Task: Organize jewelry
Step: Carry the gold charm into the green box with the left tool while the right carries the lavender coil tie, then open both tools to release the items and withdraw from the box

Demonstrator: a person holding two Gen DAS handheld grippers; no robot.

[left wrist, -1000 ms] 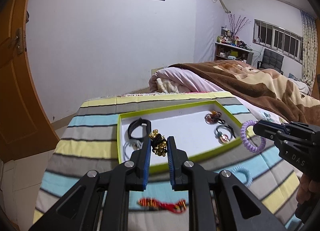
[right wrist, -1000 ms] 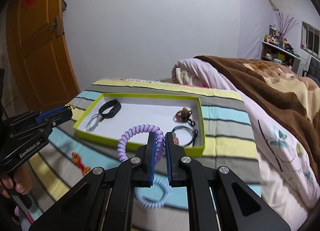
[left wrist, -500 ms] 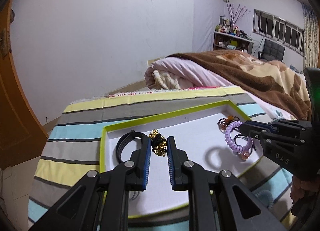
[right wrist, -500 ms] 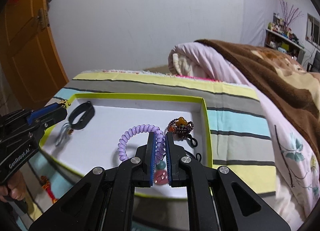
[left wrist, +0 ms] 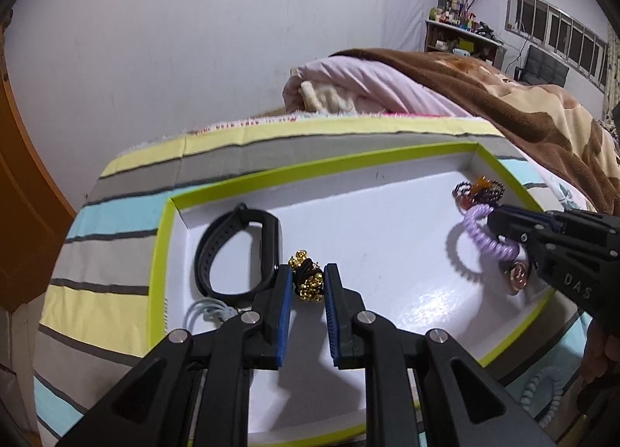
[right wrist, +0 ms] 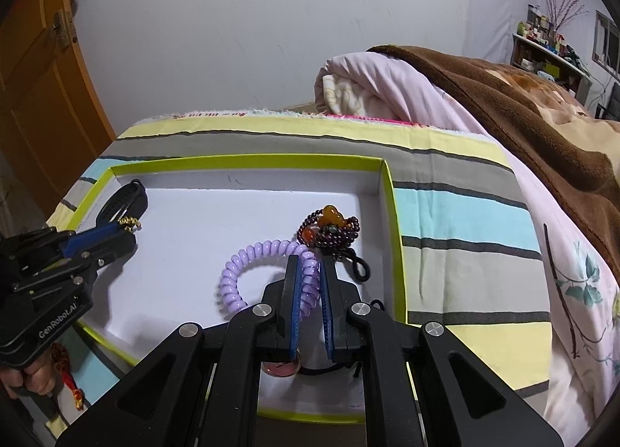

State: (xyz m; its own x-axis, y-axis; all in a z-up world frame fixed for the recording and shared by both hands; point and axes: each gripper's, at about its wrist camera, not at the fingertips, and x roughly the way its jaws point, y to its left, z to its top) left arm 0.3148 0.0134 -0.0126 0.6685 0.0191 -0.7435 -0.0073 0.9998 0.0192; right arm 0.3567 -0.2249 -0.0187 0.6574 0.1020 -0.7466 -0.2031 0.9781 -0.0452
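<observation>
A white tray with a lime-green rim (left wrist: 348, 166) (right wrist: 248, 161) lies on the striped bedspread. My left gripper (left wrist: 307, 276) is shut on a black hair tie with gold beads (left wrist: 308, 286), low over the tray's left part beside a black wristband (left wrist: 217, 249). My right gripper (right wrist: 309, 264) is shut on a purple spiral hair tie (right wrist: 240, 264), over the tray's right part. A dark beaded bracelet with an amber gourd (right wrist: 333, 226) lies just beyond it. A pink round charm (right wrist: 281, 367) shows under the right fingers.
A pale grey tie (left wrist: 209, 311) lies in the tray's near-left corner. Outside the tray, a light blue coil (left wrist: 538, 392) and a red knotted charm (right wrist: 68, 377) rest on the bedspread. A rolled pink quilt and brown blanket (right wrist: 503, 106) border the right side.
Both grippers have come forward and down from the bedspread's near side to over the tray, each still holding its tie. The tray now fills more of both views.
</observation>
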